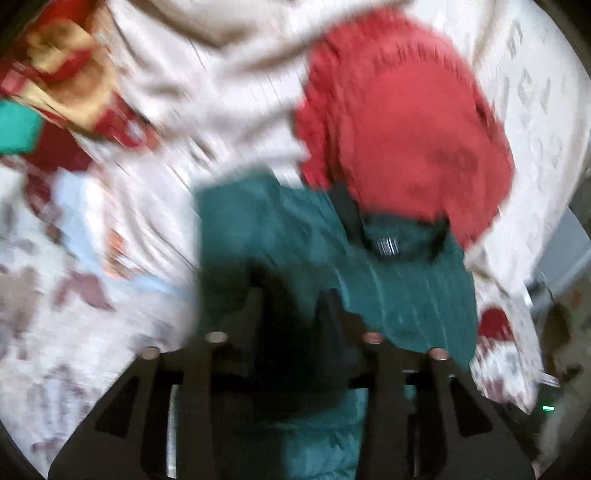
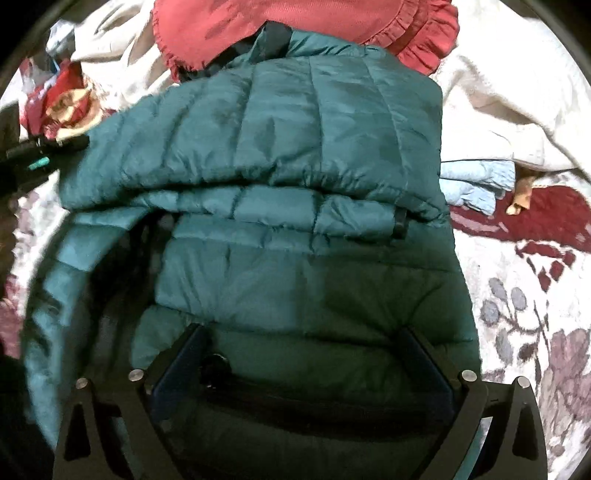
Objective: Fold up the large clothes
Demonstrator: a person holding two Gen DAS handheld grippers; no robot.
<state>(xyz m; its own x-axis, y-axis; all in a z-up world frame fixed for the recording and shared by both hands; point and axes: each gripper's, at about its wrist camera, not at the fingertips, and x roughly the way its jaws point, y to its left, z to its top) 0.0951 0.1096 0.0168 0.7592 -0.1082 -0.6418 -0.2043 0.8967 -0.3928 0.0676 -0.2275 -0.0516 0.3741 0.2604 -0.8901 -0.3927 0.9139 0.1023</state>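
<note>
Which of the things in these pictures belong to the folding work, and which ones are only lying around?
Belonging to the job:
- teal puffer jacket, partly folded
- left claw, closed on the jacket
- right claw, open over the jacket

Only lying about:
- red ruffled cushion
- cream blanket
- light blue cloth
- floral bedspread

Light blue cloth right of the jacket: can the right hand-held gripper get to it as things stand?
Probably yes. The light blue cloth lies uncovered on the floral bedspread, beside the teal puffer jacket. The right hand-held gripper is open over the jacket, holding nothing, and would only need to swing right.
</note>
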